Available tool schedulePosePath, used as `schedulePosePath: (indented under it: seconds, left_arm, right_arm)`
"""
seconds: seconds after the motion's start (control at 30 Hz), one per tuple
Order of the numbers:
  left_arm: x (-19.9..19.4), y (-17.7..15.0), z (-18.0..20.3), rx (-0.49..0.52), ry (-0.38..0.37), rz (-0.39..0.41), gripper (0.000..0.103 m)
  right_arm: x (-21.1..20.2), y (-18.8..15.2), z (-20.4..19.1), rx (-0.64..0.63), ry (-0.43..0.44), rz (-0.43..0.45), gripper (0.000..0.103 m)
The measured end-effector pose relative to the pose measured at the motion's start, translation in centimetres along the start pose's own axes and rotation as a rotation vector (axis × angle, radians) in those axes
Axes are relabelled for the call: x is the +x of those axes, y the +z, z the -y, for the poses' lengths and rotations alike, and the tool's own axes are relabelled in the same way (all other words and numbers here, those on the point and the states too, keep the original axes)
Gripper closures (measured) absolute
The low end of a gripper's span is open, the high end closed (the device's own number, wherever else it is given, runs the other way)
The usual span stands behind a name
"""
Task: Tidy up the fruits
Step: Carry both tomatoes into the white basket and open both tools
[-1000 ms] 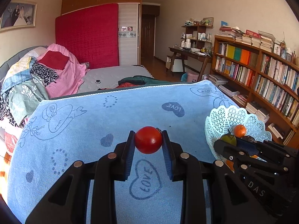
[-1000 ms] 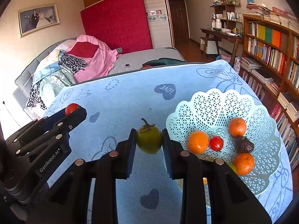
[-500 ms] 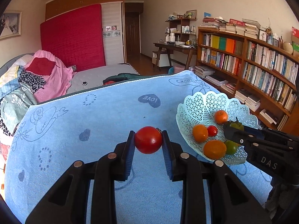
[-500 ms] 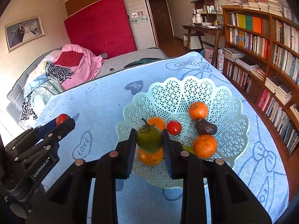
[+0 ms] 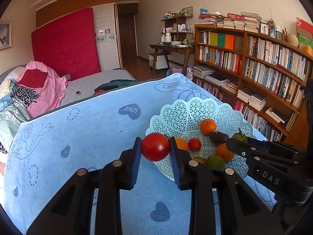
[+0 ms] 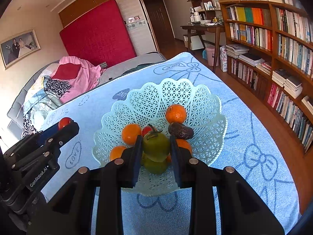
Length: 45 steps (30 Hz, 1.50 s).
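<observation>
Both tongs carry fruit to the lattice basket

The right gripper [image 6: 156, 148] is clenched on a green fruit [image 6: 156, 145] and hangs over the middle of the pale green basket [image 6: 177, 90], right above the oranges [image 6: 175, 113], a small tomato and a dark avocado [image 6: 181, 130] lying in it; the left gripper [image 5: 155, 146] is clamped on a red tomato [image 5: 155, 146] just short of the basket rim, which sits at its 2 o'clock. I judge the delivery step is on: next the right jaws need to lower a little and let go over a free spot, then the left must cross the rim. Readable writing: "LOVE" in hearts on the blue cloth [image 5: 78, 129], "DAS" on the right tool, "GenRobot.AI" on the left
</observation>
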<state>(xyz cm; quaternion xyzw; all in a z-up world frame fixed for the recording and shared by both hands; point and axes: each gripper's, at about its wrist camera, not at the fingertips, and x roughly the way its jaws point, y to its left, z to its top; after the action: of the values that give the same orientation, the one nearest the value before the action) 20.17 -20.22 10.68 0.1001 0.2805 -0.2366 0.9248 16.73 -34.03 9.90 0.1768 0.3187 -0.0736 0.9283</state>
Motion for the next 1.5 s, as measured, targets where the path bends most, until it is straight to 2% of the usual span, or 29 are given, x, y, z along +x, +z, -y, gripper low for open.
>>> schedulePosePath:
  seconds: [0.47, 1.07, 1.13, 1.17, 1.2, 1.33, 1.5]
  left_arm:
    - [3.0, 0.6, 1.8, 0.011, -0.017, -0.042, 0.074]
    - [4.7, 0.6, 2.4, -0.019, -0.127, -0.077, 0.074]
    - [4.8, 0.6, 2.2, -0.029, -0.136, -0.086, 0.07]
    - [4.8, 0.6, 2.1, -0.039, -0.129, -0.083, 0.059]
    - [4.8, 0.6, 1.8, -0.048, -0.115, -0.076, 0.054]
    - [4.2, 0.7, 0.3, -0.085, -0.093, -0.071, 0.054]
    - [3.4, 1.1, -1.2, -0.094, -0.024, -0.047, 0.053]
  right_arm:
    - [1.1, 0.4, 1.4, 0.004, -0.021, 0.007, 0.075]
    - [1.5, 0.8, 2.1, 0.005, -0.035, 0.017, 0.075]
    - [1.5, 0.9, 2.0, 0.006, -0.036, 0.017, 0.075]
    - [1.6, 0.9, 2.0, 0.006, -0.036, 0.018, 0.075]
    - [1.5, 1.0, 2.0, 0.005, -0.037, 0.018, 0.075]
    - [1.6, 1.0, 1.6, 0.0, -0.036, 0.018, 0.075]
    - [2.1, 1.1, 0.7, -0.017, -0.028, 0.01, 0.075]
